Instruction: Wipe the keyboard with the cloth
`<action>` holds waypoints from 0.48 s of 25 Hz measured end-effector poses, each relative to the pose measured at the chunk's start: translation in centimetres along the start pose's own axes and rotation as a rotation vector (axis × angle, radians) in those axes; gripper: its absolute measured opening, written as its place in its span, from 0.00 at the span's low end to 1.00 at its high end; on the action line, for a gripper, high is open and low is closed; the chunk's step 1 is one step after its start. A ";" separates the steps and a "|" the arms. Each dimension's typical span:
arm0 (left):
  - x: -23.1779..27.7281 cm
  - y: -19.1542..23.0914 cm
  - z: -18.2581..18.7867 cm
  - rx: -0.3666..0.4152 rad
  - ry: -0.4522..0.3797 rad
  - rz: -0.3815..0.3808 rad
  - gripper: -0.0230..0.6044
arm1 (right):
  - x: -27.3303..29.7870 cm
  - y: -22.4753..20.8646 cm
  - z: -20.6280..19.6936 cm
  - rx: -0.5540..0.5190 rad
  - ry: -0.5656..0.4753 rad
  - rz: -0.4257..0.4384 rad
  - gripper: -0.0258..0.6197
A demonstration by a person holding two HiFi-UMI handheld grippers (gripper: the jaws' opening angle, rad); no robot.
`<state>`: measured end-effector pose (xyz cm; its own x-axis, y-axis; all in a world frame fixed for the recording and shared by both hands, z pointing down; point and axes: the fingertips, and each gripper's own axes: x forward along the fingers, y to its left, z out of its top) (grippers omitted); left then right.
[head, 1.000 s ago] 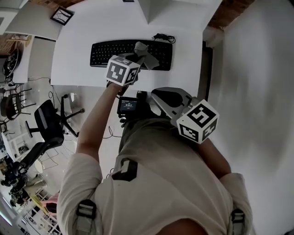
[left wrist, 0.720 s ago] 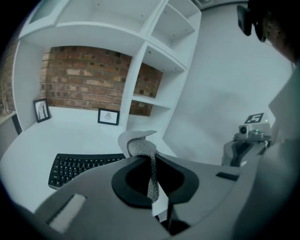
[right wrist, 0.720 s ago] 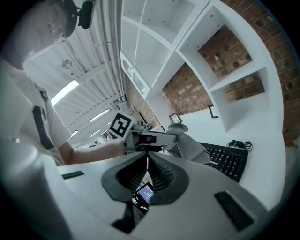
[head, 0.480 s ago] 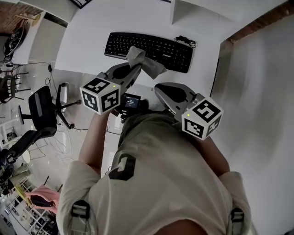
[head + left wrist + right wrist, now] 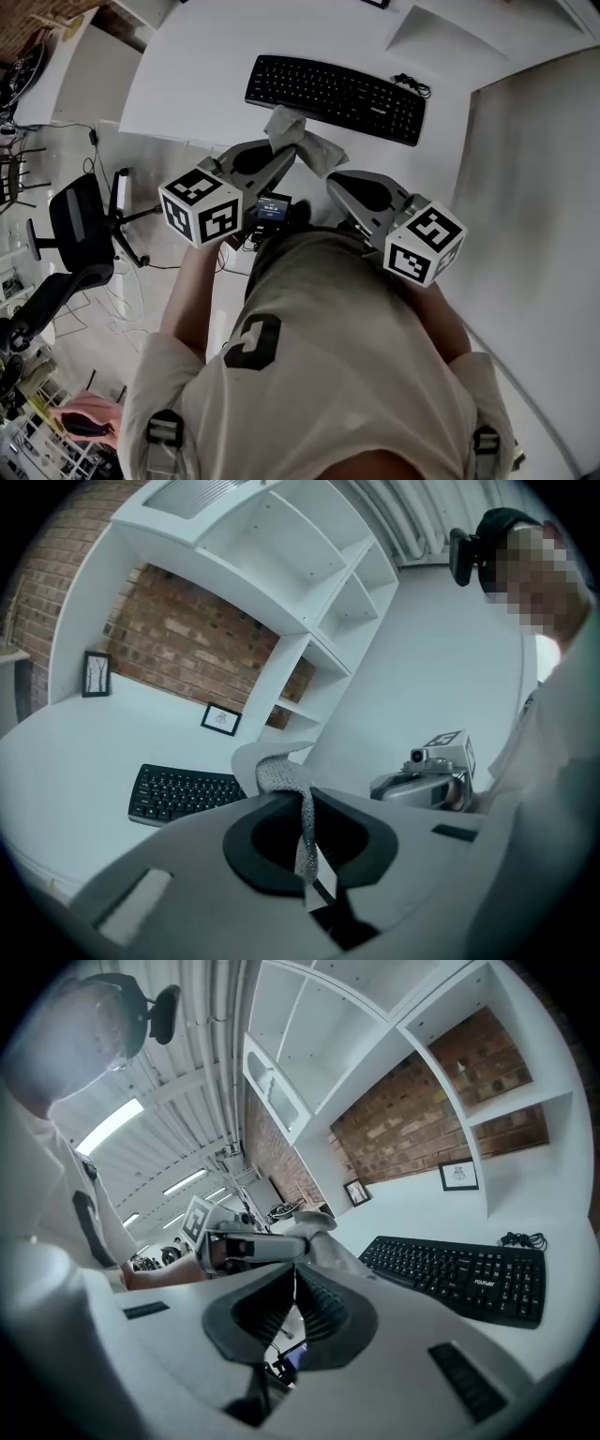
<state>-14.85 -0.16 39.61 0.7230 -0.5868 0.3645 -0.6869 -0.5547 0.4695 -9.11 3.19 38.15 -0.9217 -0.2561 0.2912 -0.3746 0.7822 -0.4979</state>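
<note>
Far to the left of the keyboard (image 5: 335, 97), down on the floor, stands a black office chair (image 5: 70, 234). The keyboard itself lies flat on the white desk (image 5: 197, 66), its long side running across in front of the person.

On the near side of the keyboard and toward its left half, the left gripper (image 5: 284, 155) points at it with its marker cube trailing back toward the person. Its jaws are pressed together on the grey cloth (image 5: 302, 141). In the left gripper view a narrow strip of the fabric runs down between the black pads, and the rest bunches above the jaw tips. The cloth hangs just short of the keyboard's near edge. Whether any corner touches the keys cannot be told.

Behind the keyboard rises a white shelf unit (image 5: 309, 592) with open compartments against a brick wall. A small framed picture (image 5: 221, 719) stands in the low niche beneath it.

Nearer the person than the keyboard's middle, a small device with a lit screen (image 5: 273, 207) sits at the waist. To its right, the right gripper (image 5: 336, 183) is held near the body, well back from the keyboard. Its ribbed jaws meet at the tips with nothing between them.

At the keyboard's far right corner lies a coiled black cable (image 5: 412, 84).
</note>
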 end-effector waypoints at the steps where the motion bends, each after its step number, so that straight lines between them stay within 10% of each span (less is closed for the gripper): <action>1: -0.6 -0.2 -0.1 0.006 -0.001 -0.023 0.05 | 0.5 0.5 -0.3 0.004 0.000 -0.005 0.05; 12: -3.9 -2.0 -2.3 -0.049 0.007 -0.287 0.05 | -0.5 3.3 -3.3 0.105 -0.028 -0.185 0.05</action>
<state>-16.11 4.56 39.10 0.8879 -0.4057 0.2170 -0.4502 -0.6684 0.5921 -9.57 7.75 39.03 -0.8384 -0.4065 0.3632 -0.5444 0.6576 -0.5207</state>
